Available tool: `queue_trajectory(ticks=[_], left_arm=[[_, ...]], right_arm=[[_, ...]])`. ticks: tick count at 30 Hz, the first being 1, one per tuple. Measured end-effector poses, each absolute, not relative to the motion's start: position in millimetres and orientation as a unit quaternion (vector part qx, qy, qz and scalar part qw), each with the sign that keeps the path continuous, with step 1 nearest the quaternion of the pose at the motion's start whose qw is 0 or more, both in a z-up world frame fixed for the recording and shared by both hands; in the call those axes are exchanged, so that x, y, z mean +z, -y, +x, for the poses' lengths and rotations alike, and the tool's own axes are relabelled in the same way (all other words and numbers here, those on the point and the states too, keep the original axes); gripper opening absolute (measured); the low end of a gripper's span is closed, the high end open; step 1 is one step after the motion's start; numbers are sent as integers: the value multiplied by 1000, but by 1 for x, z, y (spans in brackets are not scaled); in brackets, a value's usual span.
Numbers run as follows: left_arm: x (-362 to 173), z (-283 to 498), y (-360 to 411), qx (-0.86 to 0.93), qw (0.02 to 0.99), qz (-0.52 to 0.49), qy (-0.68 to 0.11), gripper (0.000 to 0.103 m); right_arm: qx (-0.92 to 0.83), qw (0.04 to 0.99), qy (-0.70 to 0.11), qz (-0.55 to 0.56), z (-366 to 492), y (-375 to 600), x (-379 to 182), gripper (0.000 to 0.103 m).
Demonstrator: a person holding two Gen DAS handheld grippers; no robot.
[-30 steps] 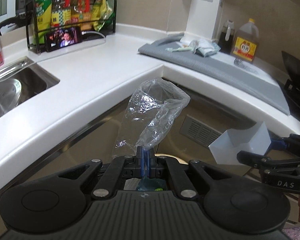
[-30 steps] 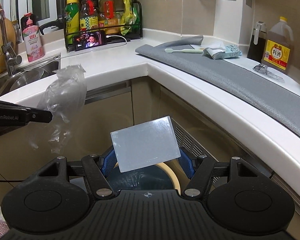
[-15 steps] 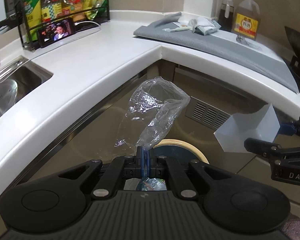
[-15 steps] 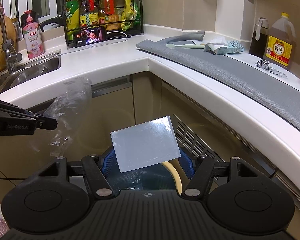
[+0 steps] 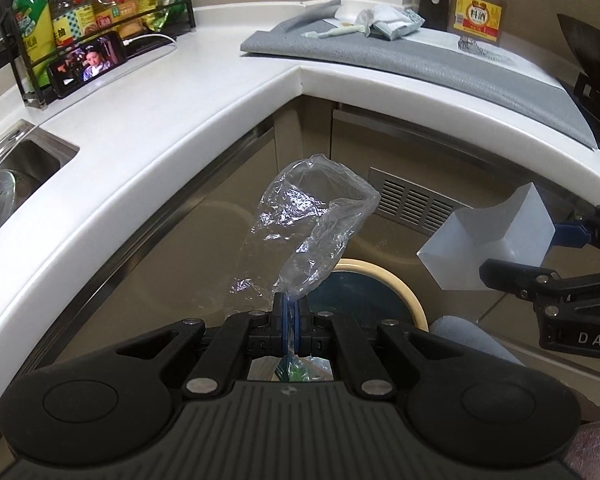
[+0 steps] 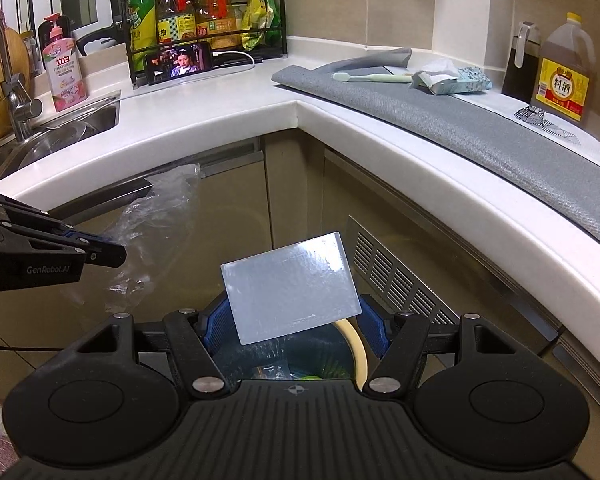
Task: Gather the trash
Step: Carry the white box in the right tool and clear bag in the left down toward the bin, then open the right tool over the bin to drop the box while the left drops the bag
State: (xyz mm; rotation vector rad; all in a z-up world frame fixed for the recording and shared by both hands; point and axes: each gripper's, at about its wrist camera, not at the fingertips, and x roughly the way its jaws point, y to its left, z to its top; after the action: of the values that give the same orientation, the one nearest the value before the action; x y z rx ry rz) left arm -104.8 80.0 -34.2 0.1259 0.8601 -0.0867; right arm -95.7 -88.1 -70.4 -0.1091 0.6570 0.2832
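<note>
Drop-off step: above the bin (image 5: 380, 292), left gripper (image 5: 289, 312) fingers pinch a plastic bag (image 5: 312, 232); right gripper (image 6: 292, 320) fingers clasp a translucent box (image 6: 290, 288). Next, release both over the bin.

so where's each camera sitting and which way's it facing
Left wrist: rides the left tool, facing forward and down past its pinched clear plastic bag to the bin; the right tool shows at right.
Right wrist: rides the right tool, facing down over its translucent box to the bin; the left tool enters at left.
Shared: bin, counter corner, phone.
</note>
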Motion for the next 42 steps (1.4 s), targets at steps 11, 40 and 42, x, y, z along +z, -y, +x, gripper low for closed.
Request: queue_trajectory(ticks=[11,40,42], left_arm=[[-38,-100,-79,-49,901,67,-425,3],[-58,-77,-76,-73,881,79,-460,2],[-60,-74,-75,-74,879,78,-464,3]], right_arm=[[140,933,-328,-54,-92,89,-74,68],[134,926,-350,-49,-67,91,-86,68],[135,924,-356,-44,-63,92,-88,68]])
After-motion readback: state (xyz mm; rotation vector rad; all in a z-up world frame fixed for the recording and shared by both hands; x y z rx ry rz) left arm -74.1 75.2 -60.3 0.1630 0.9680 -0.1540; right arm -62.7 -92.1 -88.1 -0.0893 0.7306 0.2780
